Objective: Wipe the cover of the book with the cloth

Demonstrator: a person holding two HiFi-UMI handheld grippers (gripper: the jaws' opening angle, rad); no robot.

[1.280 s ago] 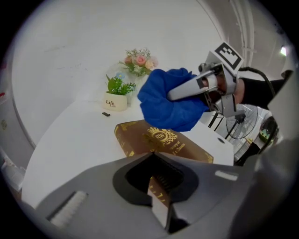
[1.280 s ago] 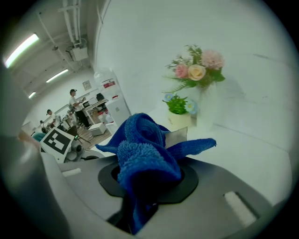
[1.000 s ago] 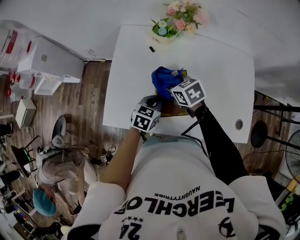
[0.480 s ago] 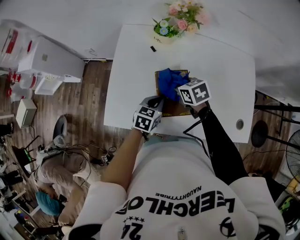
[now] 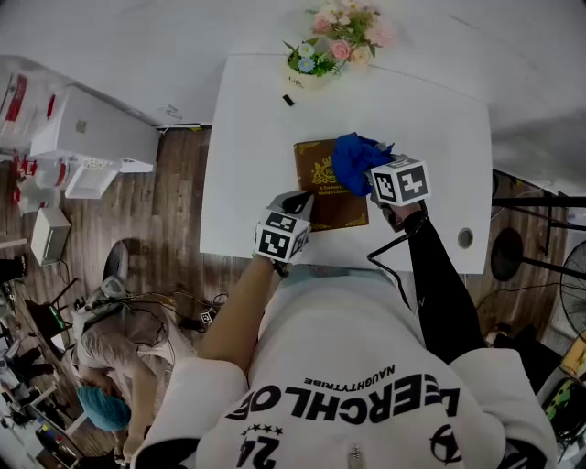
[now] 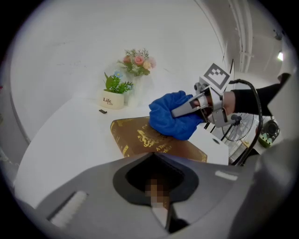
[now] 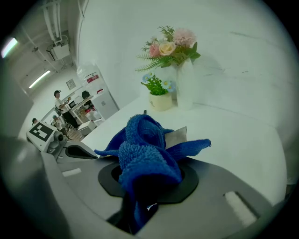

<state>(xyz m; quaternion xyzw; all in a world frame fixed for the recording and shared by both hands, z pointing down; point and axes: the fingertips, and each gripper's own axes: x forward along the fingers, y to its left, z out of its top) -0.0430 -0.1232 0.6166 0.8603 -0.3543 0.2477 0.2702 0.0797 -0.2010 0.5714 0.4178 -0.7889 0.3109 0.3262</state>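
- The left tool [image 5: 299, 199] has its jaws together. Its tip sits at the book's near-left edge, most likely to pin the book in place so it does not slide under the wiping. Whether it nips the cover or only presses on it, I cannot tell.
- The book [image 5: 322, 192] lies flat and closed near the middle of the bench, just beyond the person's body. Its brown cover with gold print faces up, so the whole face can be reached.
- The cloth [image 5: 353, 158], blue and bunched, rests on the far-right part of the cover and spills a little past that edge. The left and near parts of the cover are bare.
- The right tool [image 5: 374, 174] is clamped on the cloth, with folds bulging out between and above its jaws. It tilts downward, which seems meant to press the wad onto the cover.
- The bench [image 5: 247, 137] is white, smooth and mostly bare. A small potted plant [image 5: 307, 66] and pink flowers [image 5: 343, 23] stand at its far edge by the wall, well apart from the book, with a small dark item [image 5: 287, 100] just in front of them. There is a round hole [image 5: 465, 238] near the right end.
- To the left is a wooden floor [image 5: 174, 211] with white cabinets [image 5: 87, 133] and cables. Another person [image 5: 101, 339] crouches low at the near left.
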